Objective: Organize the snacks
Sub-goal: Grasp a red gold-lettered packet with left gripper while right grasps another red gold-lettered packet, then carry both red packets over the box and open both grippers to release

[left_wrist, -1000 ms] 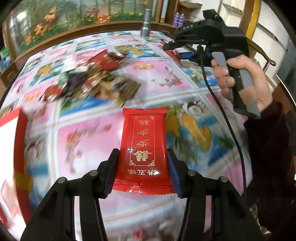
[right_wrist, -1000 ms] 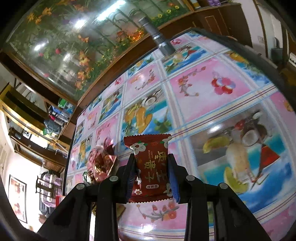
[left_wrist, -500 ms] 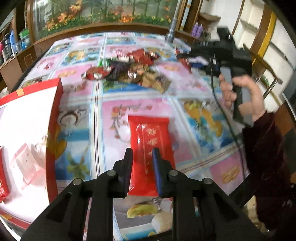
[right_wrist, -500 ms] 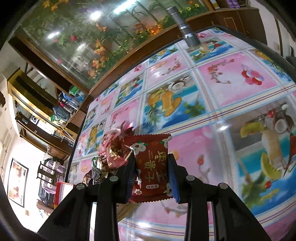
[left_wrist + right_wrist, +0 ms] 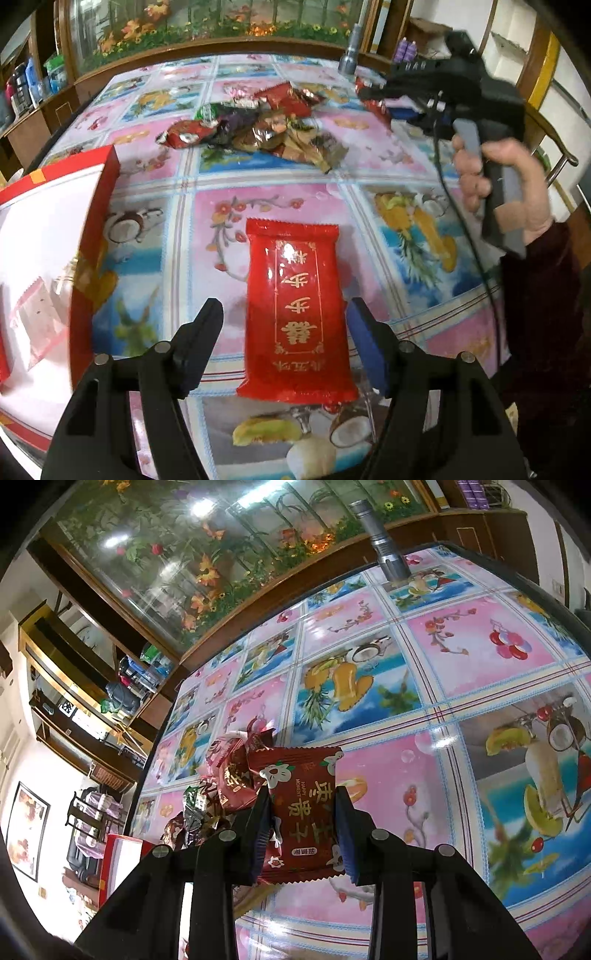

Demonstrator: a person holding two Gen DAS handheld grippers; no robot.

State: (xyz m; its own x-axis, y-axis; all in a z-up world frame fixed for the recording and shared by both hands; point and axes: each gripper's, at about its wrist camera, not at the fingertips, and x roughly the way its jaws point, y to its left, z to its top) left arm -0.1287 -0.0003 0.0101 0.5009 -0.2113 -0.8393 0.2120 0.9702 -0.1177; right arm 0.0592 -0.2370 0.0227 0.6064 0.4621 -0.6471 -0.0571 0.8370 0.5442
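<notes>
Left gripper (image 5: 284, 343) jaws, just opening, straddle the red packet (image 5: 295, 314) lengthwise, untouched; right gripper (image 5: 301, 829) pinches a brown snack (image 5: 301, 812).

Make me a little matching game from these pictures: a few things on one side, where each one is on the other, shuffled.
Things:
1. bright red packet
2. dark red packet
3. red box
4. snack pile

Places:
A. pinched in the right gripper
B. heaped loose farther back on the table
C. lying flat between the open fingers of the left gripper, which have just been opening, untouched
D. at the table's left edge in the left wrist view

Pairs: 1-C, 2-A, 3-D, 4-B
</notes>
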